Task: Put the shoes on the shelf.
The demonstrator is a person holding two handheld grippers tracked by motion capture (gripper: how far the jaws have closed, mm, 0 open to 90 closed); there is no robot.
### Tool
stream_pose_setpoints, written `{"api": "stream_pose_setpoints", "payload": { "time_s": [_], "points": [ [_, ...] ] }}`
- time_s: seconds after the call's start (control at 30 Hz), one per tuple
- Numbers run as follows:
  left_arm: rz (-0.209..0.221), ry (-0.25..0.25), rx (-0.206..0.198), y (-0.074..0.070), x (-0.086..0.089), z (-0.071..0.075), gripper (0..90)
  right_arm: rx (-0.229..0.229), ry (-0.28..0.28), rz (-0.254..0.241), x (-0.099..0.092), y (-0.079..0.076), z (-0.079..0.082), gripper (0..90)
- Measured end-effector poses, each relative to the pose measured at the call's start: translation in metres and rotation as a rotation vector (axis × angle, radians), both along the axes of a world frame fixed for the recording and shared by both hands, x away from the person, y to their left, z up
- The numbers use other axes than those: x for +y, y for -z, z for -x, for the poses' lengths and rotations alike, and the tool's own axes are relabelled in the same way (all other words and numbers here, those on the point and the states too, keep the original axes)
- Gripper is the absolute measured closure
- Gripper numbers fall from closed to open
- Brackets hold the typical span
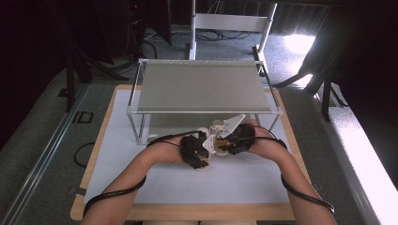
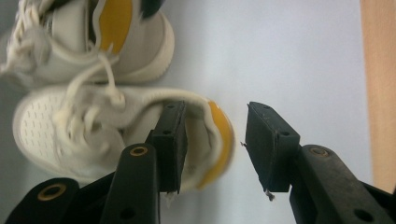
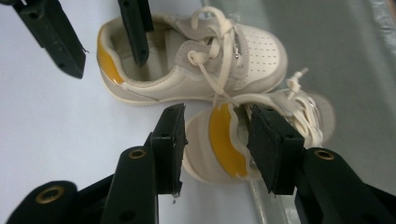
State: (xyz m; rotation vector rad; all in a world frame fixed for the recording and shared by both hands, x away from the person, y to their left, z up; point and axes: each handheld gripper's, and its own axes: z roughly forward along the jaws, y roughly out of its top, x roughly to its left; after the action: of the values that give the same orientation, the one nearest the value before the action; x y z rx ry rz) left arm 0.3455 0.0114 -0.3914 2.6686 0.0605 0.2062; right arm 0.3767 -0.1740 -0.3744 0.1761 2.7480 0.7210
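Now, starting at the left, I am holding the left gripper (image 2: 215,112) low over the white sheet (image 1: 234,178) that covers the bench (image 1: 89,173). Its fingers (image 2: 170,140) are standing spread. One is dipping inside the collar of the nearer toddler sneaker (image 2: 70,126), and the other is hanging clear outside the yellow heel patch with a gap showing. So I am straddling the heel wall, not pinching it. I judge that is the stance for setting a shoe down or taking it up by its stiffest part.

That sneaker is lying on its sole on the sheet, just in front of the metal rack (image 1: 202,84), with its laces loose. Its twin, the second sneaker (image 3: 224,140), is sitting just beside it, toe pointing the same way. Its toe end is resting on the rack's grey lower shelf, and its heel is reaching back over the edge to the sheet.

Moving right, the right gripper (image 3: 215,112) is mirroring the first. Its fingers are spread astride the second sneaker's yellow heel, with daylight beside the outer one, so nothing is clamped there. I take the pairing to mean I am lining the shoes up side by side at the shelf.

I am finding no brand, label or lettering legible on either shoe.
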Motion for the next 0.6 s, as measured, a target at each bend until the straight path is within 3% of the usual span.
{"api": "stream_pose_setpoints", "payload": {
  "time_s": [0.17,0.2,0.3,0.43,0.6],
  "points": [
    [0.015,-0.042,0.015,-0.002,0.007,0.008,57.8,0.016,0.017,-0.055,-0.012,0.002,0.011,55.7],
    [0.012,-0.043,-0.002,-0.002,0.008,0.012,57.8,0.012,0.022,-0.064,-0.014,0.003,0.013,56.1],
    [0.03,-0.075,0.005,-0.003,0.012,0.016,57.7,0.018,0.059,-0.078,-0.018,0.009,0.017,56.0],
    [0.034,-0.081,0.008,-0.002,0.017,0.023,57.8,0.033,0.108,-0.111,-0.024,0.018,0.02,56.0],
    [0.07,-0.104,0.013,0.003,0.022,0.032,57.8,0.048,0.146,-0.152,-0.027,0.029,0.024,57.1]
  ]
}}
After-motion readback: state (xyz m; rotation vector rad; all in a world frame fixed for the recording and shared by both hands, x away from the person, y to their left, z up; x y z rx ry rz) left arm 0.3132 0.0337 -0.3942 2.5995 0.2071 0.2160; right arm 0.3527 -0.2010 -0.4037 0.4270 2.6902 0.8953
